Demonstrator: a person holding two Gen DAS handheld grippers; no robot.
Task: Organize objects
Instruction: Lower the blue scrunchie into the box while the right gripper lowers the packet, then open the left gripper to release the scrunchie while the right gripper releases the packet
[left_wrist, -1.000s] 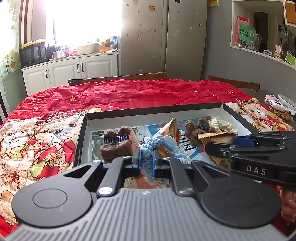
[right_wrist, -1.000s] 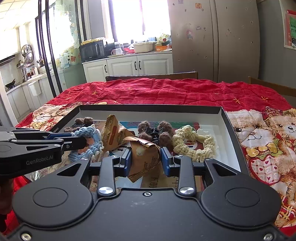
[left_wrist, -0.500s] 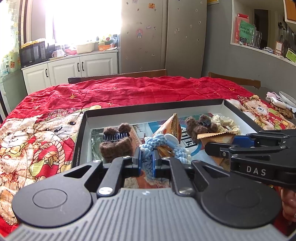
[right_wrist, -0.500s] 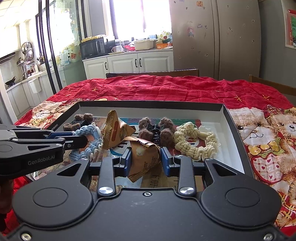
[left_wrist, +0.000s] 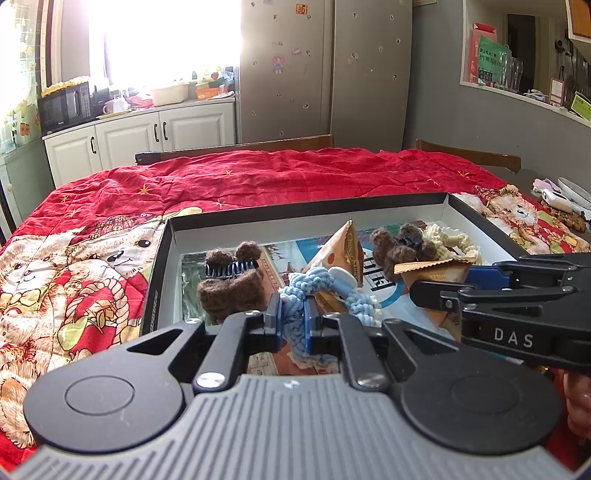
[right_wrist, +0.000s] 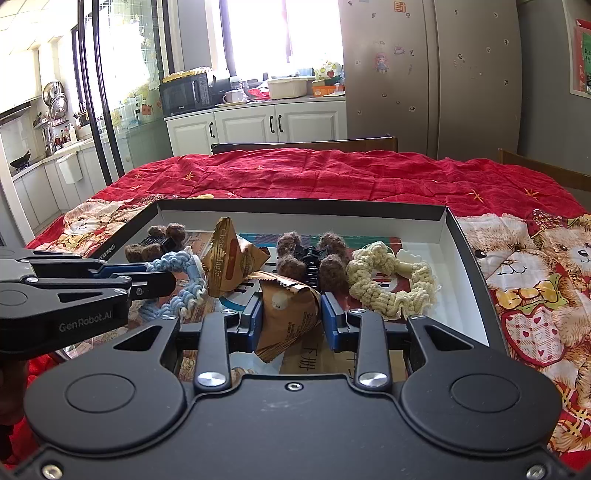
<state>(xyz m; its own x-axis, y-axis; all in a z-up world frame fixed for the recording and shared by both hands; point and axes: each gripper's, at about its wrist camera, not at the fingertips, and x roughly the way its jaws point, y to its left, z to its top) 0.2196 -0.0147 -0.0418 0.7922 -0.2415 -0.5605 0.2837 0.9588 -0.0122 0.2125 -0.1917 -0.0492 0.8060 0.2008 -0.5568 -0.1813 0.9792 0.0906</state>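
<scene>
Daylight enters through the kitchen window (left_wrist: 166, 40), which is blown out to white with glare bleeding onto the adjacent wall. Interior evenly lit; shadows soft. Strong fisheye curvature at frame edges in both views. Foreground gripper bodies slightly soft; mid-scene sharp. No motion blur.

The near edge of the shallow black cardboard box with white inside walls (right_wrist: 466, 236) is hidden behind the black gripper bodies. Inside the box, the printed sheet on its floor is mostly covered, its words too small to read.
</scene>
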